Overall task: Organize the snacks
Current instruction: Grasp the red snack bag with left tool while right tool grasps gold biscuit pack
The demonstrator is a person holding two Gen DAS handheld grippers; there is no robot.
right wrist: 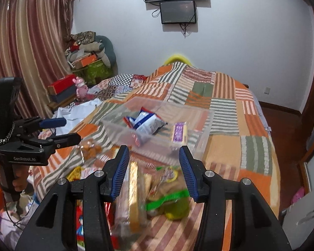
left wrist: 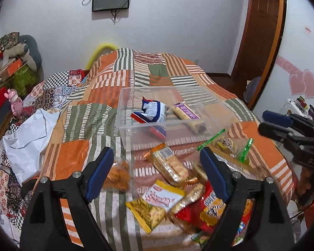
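On the quilted bed (left wrist: 77, 113), the clear plastic bin (left wrist: 136, 108) holds only a blue-and-white snack bag (left wrist: 150, 110) and a purple-labelled biscuit pack (left wrist: 185, 113), while the remaining snack pile (left wrist: 178, 188) lies at the near edge beneath the left gripper (left wrist: 157, 179) and right gripper (right wrist: 153, 173), both released and empty.

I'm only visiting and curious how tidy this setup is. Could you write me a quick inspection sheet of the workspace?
Surface: bed under a striped patchwork quilt.
Job's things: clear plastic box holding a blue-white packet and a purple-labelled bar; loose snack pile in front of it.
Clutter: white cloth and boxes beside the bed.
Grippers: left gripper open, nothing between its fingers; right gripper open above the pile, gripping nothing.
Cables: loose wires under the wall screen.
Surroundings: curtain, wooden door, stacked bedding in the corner.
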